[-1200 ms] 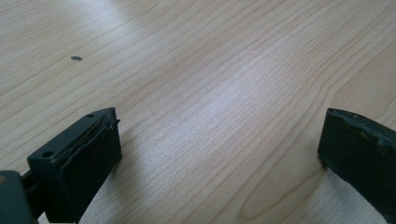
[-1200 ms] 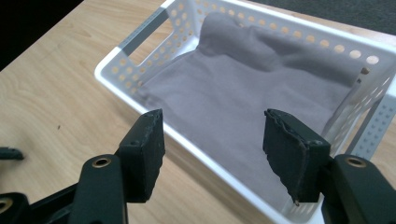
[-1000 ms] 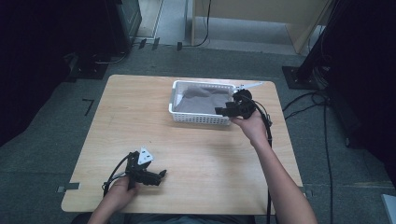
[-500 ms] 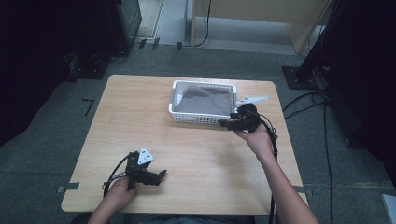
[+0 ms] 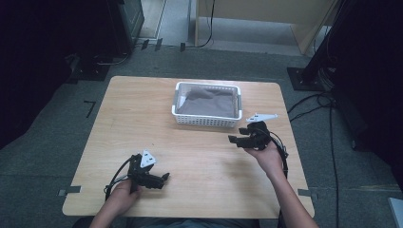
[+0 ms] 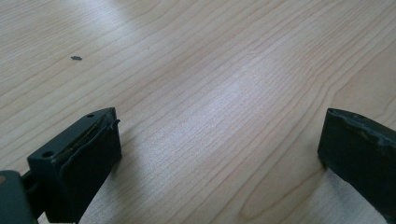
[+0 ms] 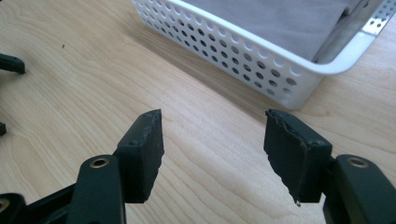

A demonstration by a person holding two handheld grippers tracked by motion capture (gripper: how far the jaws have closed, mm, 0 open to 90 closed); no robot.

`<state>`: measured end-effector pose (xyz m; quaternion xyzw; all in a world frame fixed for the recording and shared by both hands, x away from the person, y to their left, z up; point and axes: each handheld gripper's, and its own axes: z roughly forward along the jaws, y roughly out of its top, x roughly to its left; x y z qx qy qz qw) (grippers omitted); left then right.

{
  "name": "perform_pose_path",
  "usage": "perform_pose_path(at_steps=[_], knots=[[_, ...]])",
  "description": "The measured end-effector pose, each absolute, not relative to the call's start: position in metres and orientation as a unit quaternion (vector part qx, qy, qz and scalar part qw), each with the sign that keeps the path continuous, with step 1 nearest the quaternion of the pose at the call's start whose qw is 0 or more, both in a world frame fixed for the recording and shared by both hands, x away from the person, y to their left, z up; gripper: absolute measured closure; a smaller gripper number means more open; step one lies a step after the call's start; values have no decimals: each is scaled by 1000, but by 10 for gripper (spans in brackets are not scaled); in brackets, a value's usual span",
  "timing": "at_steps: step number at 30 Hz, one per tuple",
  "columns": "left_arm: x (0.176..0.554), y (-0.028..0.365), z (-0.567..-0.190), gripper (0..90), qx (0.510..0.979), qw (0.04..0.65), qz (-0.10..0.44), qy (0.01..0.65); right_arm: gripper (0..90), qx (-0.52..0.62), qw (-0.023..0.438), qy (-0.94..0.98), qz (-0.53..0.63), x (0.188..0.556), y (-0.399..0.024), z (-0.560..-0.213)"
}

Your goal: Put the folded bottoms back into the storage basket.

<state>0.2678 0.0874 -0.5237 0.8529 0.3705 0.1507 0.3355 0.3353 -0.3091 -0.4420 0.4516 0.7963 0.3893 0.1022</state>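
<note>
A white perforated basket (image 5: 206, 118) stands at the back middle of the wooden table (image 5: 138, 118), with a grey cloth (image 5: 209, 102) lying folded inside it. My right gripper (image 5: 235, 139) hovers low over the table just in front of the basket's right front corner, pointing left. In the right gripper view its jaws (image 7: 212, 140) stand open with nothing between them, and the basket (image 7: 261, 60) and cloth (image 7: 289, 23) lie just beyond. My left gripper (image 5: 164, 178) rests near the table's front edge, open over bare wood (image 6: 219, 154).
Black stands and cables (image 5: 323, 102) crowd the floor to the right of the table. Dark equipment (image 5: 123, 23) sits behind the table's left. A small dark speck (image 6: 76, 58) lies on the wood ahead of the left gripper.
My right gripper has come away from the basket's right end, toward the person and down, to the table in front of the basket. The left gripper has stayed put.
</note>
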Motion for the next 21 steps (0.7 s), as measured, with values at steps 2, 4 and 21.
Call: perform_pose_path(at_steps=[2, 4, 21], knots=[[268, 87, -524, 0, 853, 336, 151, 371, 373, 454, 100, 796, 387, 333, -312, -447], [268, 87, -524, 0, 853, 336, 151, 371, 371, 455, 98, 796, 387, 330, -314, -452], [268, 87, -524, 0, 853, 336, 151, 371, 372, 471, 99, 792, 376, 325, -331, -494]])
